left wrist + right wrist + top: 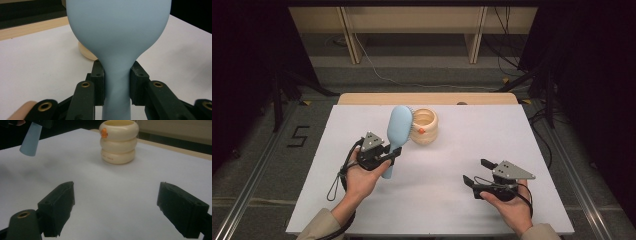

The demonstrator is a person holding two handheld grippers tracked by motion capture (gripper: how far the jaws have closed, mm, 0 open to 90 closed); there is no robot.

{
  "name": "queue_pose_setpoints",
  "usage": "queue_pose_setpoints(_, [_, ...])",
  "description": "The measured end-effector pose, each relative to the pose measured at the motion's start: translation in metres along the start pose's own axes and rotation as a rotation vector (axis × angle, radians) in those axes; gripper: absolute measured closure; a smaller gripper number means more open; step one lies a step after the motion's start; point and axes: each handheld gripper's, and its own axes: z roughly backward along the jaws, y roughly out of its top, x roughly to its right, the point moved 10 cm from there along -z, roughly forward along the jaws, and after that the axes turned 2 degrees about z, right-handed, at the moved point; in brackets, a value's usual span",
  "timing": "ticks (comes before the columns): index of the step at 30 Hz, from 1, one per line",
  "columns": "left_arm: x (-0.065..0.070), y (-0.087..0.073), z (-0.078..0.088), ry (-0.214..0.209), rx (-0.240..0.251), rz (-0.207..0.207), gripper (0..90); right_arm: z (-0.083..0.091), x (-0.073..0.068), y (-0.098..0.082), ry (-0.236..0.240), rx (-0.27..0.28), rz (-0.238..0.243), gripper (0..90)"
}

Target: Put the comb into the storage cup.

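Note:
A pale blue hairbrush [397,132] is held off the white table, its head up beside the cream ribbed cup [424,127]. My left gripper [391,155] is shut on the brush's handle; in the left gripper view both pads [98,82] press the handle's neck [117,80] and the brush's smooth back faces the camera. The cup [119,141] stands upright with a small orange mark on its side. My right gripper [477,172] rests low at the table's front right, jaws wide apart [116,207] with nothing between them. The handle's tip [31,140] hangs at the upper left of the right gripper view.
The white table top [452,150] lies on a wooden table whose far edge [427,98] shows behind the cup. Cables and wooden frame legs cross the floor beyond. Dark stands flank both sides.

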Motion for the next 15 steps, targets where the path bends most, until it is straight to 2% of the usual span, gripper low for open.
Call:
queue_pose_setpoints(7, [0.004, -0.003, -0.003, -0.006, -0.006, -0.001, 69.5, -0.012, -0.017, 0.004, 0.047, -0.002, -0.004, 15.5])
queue_pose_setpoints(15, [0.012, -0.003, -0.005, -0.020, -0.006, -0.007, 69.5, -0.021, -0.030, 0.007, 0.074, -0.005, 0.002, 15.5])
